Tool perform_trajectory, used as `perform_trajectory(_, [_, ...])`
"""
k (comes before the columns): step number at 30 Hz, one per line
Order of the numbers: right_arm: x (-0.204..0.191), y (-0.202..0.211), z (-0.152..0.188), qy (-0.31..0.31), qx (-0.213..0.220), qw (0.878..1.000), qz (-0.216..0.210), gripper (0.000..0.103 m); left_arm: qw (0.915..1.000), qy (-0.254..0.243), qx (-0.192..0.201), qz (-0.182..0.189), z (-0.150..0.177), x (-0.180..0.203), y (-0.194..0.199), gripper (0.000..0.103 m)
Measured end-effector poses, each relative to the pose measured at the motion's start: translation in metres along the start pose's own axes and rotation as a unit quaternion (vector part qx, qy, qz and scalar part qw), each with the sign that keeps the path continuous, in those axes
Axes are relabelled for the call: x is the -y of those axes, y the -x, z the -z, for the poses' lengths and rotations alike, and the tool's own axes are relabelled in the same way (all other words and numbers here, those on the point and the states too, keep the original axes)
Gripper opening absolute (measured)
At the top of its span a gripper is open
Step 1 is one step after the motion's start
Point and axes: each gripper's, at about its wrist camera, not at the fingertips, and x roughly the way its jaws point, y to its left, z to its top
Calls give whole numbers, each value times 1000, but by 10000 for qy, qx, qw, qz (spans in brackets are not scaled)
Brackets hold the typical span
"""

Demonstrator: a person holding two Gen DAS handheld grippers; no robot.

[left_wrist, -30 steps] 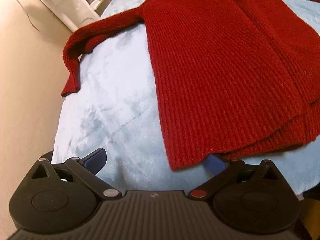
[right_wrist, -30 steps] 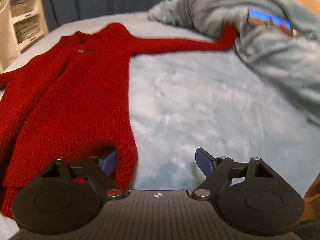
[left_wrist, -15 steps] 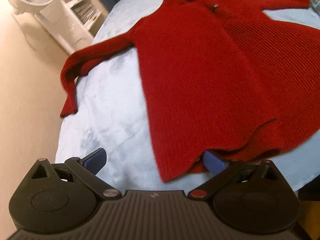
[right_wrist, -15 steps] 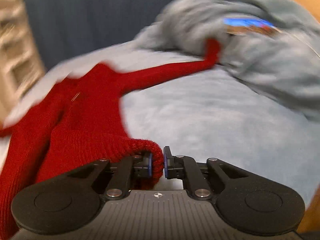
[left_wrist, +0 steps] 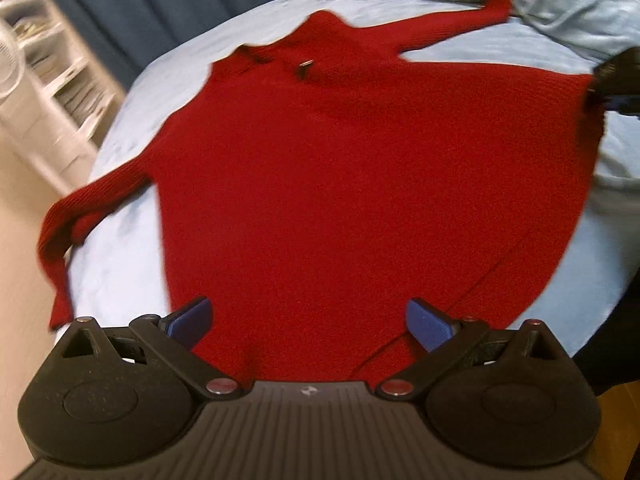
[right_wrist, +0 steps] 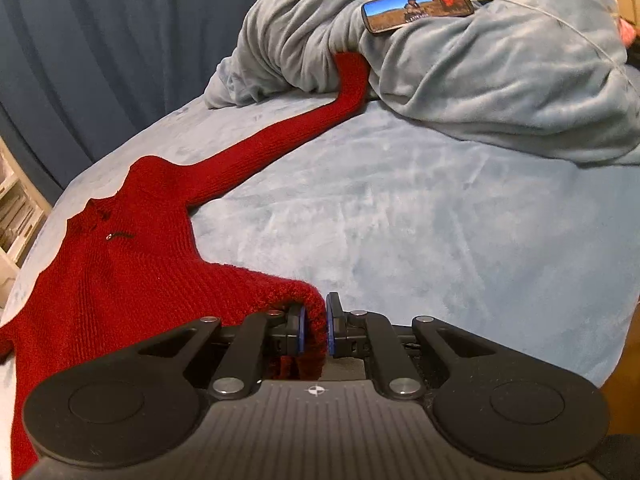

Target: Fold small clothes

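My right gripper point(right_wrist: 315, 326) is pinching the hem corner of the red sweater point(right_wrist: 132, 280), its jaws having just been closing until the thick knit is bunching between the pads. My left gripper point(left_wrist: 310, 320) is hanging wide open over the other end of the hem, gripping nothing. The sweater is lying face up on the pale blue bed point(right_wrist: 400, 208), one sleeve point(right_wrist: 280, 136) running up under the heaped blanket point(right_wrist: 500, 72) where a phone point(right_wrist: 418, 8) is resting. I am judging the knit soft, floppy, stretchy and fairly heavy, so I am favouring corners and seams.
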Motion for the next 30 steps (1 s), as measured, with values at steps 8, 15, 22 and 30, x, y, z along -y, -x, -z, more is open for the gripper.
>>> perform_trajectory(8, [2,6,-1,-22,22,9996,-265,10,9968,-517,334,518,-51,58,-13,103])
perform_trajectory(15, [8,4,-2,-196,-146,9987,-442,10,9899,-491,542,1214,-88,102,-17,103])
perform_trajectory(22, [8,5,-5,-263,-103,9982,-529,9,9951,-569,611,536,-113,141,-36,103])
perform_trajectory(30, [11,3,-7,-426,-118,9976,-533,9,9788,325,-668,-1910,-79,66,-95,103])
